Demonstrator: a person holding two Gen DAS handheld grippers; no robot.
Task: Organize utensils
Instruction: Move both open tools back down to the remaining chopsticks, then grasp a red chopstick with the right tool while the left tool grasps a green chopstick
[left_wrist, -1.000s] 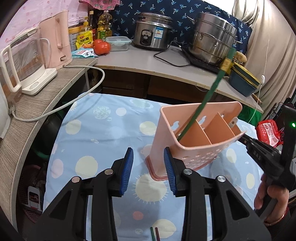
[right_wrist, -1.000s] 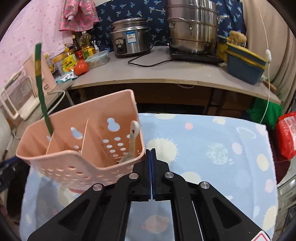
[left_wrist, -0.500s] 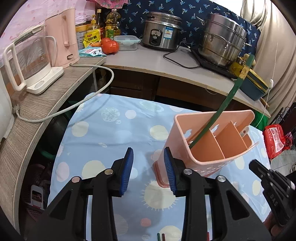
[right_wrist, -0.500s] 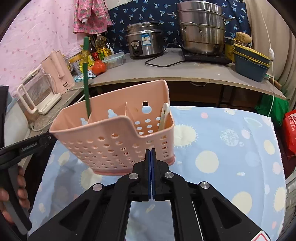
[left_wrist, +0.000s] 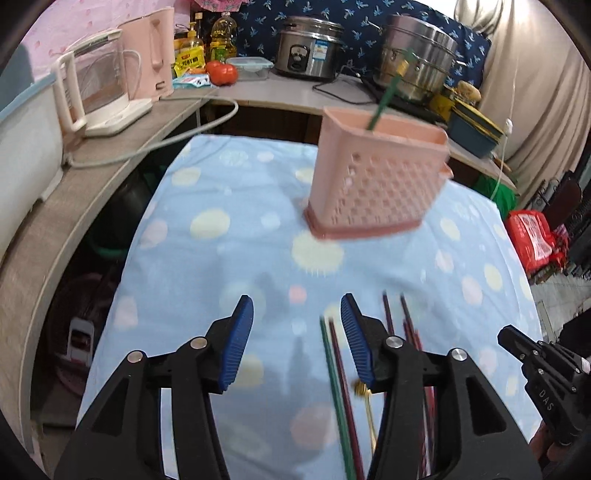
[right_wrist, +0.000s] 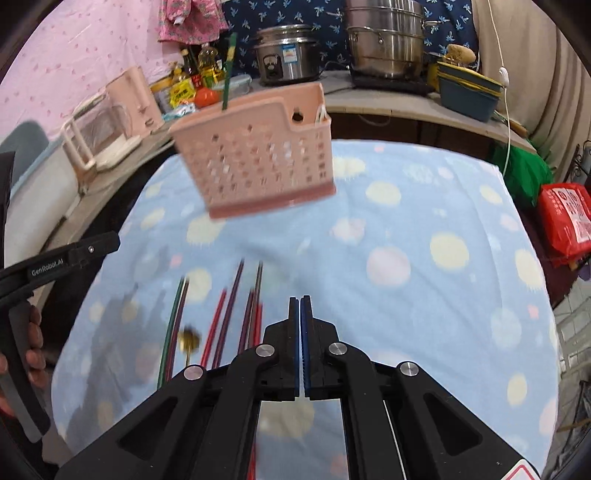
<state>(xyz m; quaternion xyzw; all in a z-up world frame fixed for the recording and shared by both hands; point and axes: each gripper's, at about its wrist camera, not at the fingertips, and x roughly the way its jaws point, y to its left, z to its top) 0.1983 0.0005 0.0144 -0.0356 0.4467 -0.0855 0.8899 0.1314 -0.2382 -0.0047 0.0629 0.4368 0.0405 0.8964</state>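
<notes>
Showing the left tongs (left_wrist: 297, 341) spread wide and empty above the near edge of the desk (left_wrist: 177, 266), which is covered by a blue dotted cloth, with the right tongs (right_wrist: 300, 347) pressed fully together and holding nothing. The loose chopsticks (right_wrist: 221, 325) lie flat on the cloth at the near edge, a mixed bundle of green, dark red and bright red sticks; their long axes run roughly from the near edge toward the far edge, close to parallel with the fingers of both tongs. In the left wrist view a green chopstick (left_wrist: 334, 387) and a dark one beside it pass just inside the right-hand pad, while further sticks lie beyond that pad, partly hidden by the tool. In the right wrist view the whole bundle lies to the left of the closed tongs, the nearest red sticks just beside them. The left tongs therefore appear the nearer and better placed, being already open and nearly astride the green stick. A small gold object (right_wrist: 189, 338) lies among the sticks; motion blur prevents identifying it. The pink utensil basket (left_wrist: 376, 184) stands upright toward the far edge, well apart from the bundle, with one green chopstick (left_wrist: 384, 103) already leaning in one end compartment and a pale utensil handle (right_wrist: 320, 112) in the other.
</notes>
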